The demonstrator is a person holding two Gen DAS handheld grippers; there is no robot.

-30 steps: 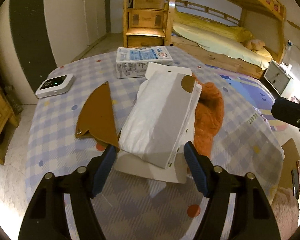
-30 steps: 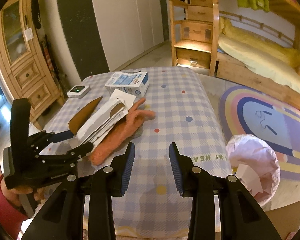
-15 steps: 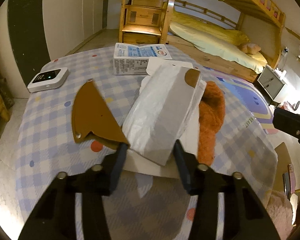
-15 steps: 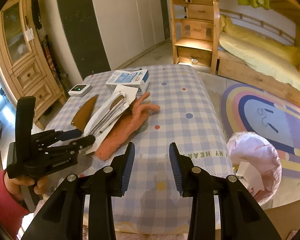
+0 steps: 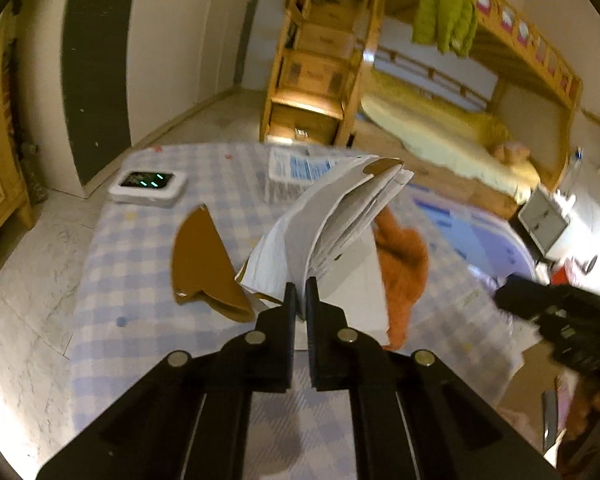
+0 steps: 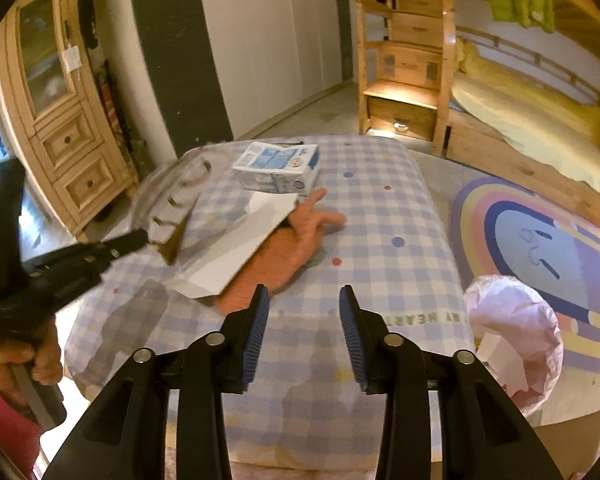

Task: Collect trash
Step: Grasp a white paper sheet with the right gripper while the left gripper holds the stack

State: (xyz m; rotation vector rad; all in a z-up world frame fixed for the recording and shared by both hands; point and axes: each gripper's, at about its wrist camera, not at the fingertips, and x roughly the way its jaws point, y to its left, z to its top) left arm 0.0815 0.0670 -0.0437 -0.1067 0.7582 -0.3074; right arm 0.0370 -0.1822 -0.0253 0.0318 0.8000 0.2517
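Two grippers: left gripper (image 5: 299, 294) pinched tight on white paper bag (image 5: 332, 216), lifted off bench (image 6: 380, 216), probably bound for bin (image 6: 512, 320) near right. Right gripper (image 6: 303, 322) opening, fingers (image 6: 260, 320) holding nothing.

The left claw (image 5: 299, 296) is seen closed on the near edge of a white paper packet (image 5: 332, 220), which is held tilted up above the checked table (image 5: 132, 264). Left of the packet, a brown cardboard piece (image 5: 202, 264) is laid flat on the table; right of it, an orange fuzzy glove (image 5: 404, 264) is partly covered. Behind the packet a blue-and-white box (image 5: 296, 172) is seen, and further left a white device (image 5: 148, 186) with lit digits. The right claw's black frame (image 5: 560, 320) is visible well to the packet's right.
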